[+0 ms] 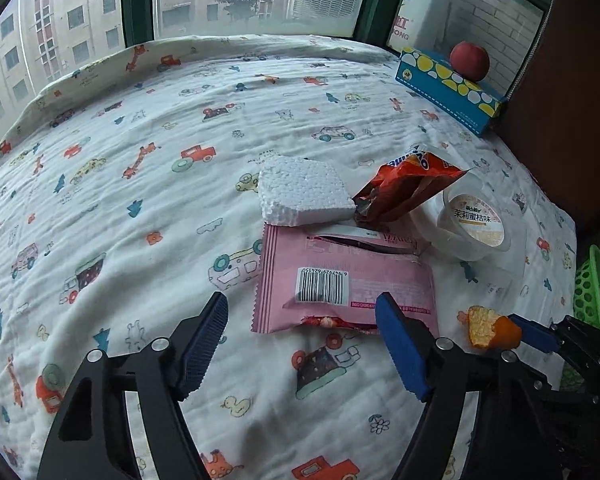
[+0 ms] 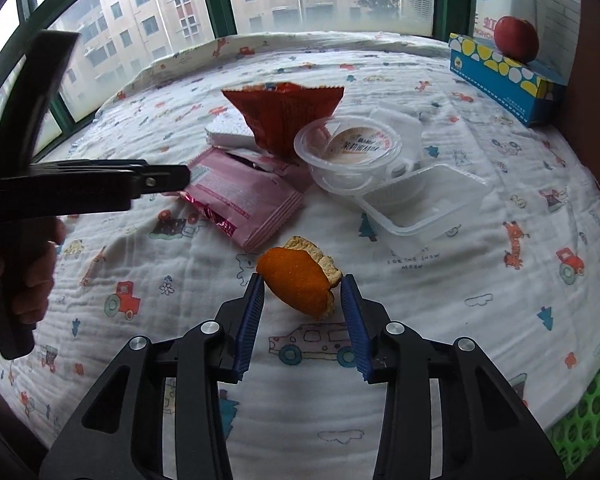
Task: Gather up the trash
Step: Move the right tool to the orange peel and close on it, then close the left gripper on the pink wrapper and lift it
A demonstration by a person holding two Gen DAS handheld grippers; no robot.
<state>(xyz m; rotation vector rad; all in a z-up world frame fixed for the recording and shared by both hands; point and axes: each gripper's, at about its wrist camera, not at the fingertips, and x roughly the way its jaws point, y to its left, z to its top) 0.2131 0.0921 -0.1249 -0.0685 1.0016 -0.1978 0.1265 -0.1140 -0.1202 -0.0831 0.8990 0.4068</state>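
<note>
**A:** Stock on the printed bed cover (image 1: pixel 148 184), item by item?

**B:** One slab of white foam (image 1: pixel 303 194). One red-orange snack bag (image 1: pixel 407 188), torn open, leaning against the foam. One pink wrapper (image 1: pixel 343 276), barcode side up, lying flat in front of both. One round clear plastic cup (image 2: pixel 347 148) with a printed lid. One clear rectangular tray (image 2: pixel 423 204), just beside the cup on the near side. One piece of orange peel (image 2: pixel 300 280). At the far corner, one blue tissue box (image 1: pixel 447 88) with one red apple (image 1: pixel 469 60) on top. One green mesh basket (image 1: pixel 595 292) off the bed's right edge.

**A:** Grippers?

**B:** Two. The right gripper (image 2: pixel 303 300) is closed on the orange peel: both blue pads press its sides at the fingertips, the peel standing just above the cover.

**A:** And the other?

**B:** The left gripper (image 1: pixel 300 316) is spread fairly wide, nothing gripped. The near edge of the pink wrapper lies between its two tips; the right finger overlaps the wrapper's near corner in the left wrist view, the left finger stands clear of it. Whether it touches the wrapper, I cannot tell.

**A:** Peel relative to the pile?

**B:** On the near side of the pink wrapper and tray, apart from both.
</note>
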